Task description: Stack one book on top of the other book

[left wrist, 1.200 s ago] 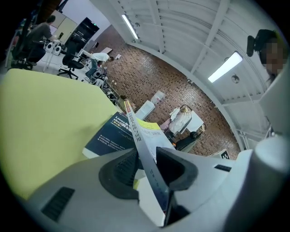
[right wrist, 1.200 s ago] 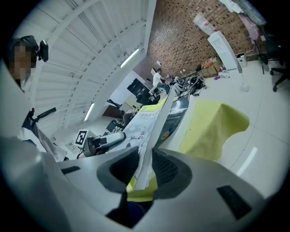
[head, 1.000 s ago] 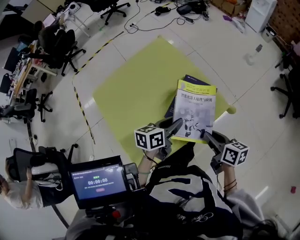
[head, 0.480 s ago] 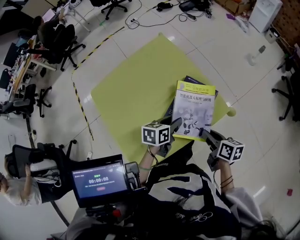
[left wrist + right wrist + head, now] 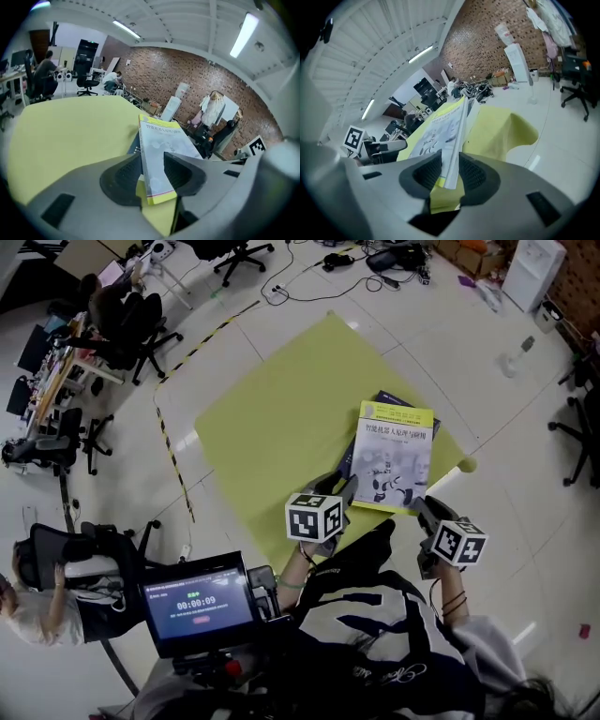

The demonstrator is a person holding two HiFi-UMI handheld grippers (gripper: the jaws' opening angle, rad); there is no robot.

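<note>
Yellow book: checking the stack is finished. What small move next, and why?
Probably open the right claw wider: the yellow book rests on the dark blue book; astride its corner, the claw has just been opening, but the pads touch it.

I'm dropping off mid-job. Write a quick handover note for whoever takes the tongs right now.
Left tongs: open; the jaws have just been opening wide. The yellow book has its near corner between them, not pinched.
Right tongs: jaws have just eased open a little, but the pads look to be touching the same book's near edge.
Books: yellow book lies askew over the dark book on the green mat.
Done: stacking, by the look of it.
To do: release with the right, draw both tongs back, perhaps square the books.
</note>
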